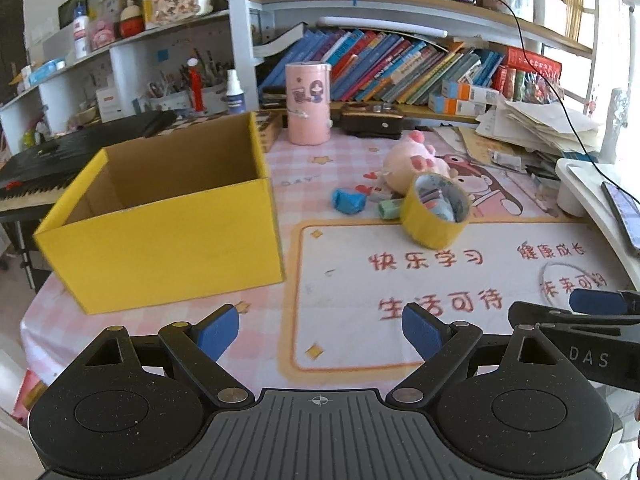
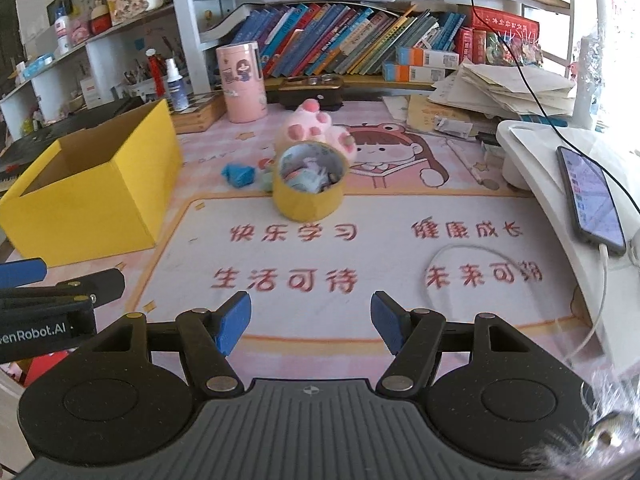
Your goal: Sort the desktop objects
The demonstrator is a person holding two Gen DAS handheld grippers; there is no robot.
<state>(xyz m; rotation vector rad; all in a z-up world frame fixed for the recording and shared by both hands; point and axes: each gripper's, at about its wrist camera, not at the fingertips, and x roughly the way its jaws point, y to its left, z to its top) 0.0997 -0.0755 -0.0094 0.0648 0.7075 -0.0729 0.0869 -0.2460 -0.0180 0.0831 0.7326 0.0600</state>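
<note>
My left gripper [image 1: 320, 334] and right gripper [image 2: 311, 324] both gaped wide, holding nothing, angled down over the counter [image 2: 304, 256]. The tape roll [image 2: 309, 185] lay well ahead at frame centre, the yellow box [image 1: 160, 216] at upper left.

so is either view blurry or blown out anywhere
Left wrist view: yellow box slightly smeared, shelves bowed by the fisheye, right edge washed out. Right wrist view: mat lettering soft, window side behind the phone overexposed.

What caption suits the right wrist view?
Open right gripper facing yellow tape roll, yellow box at left.
</note>
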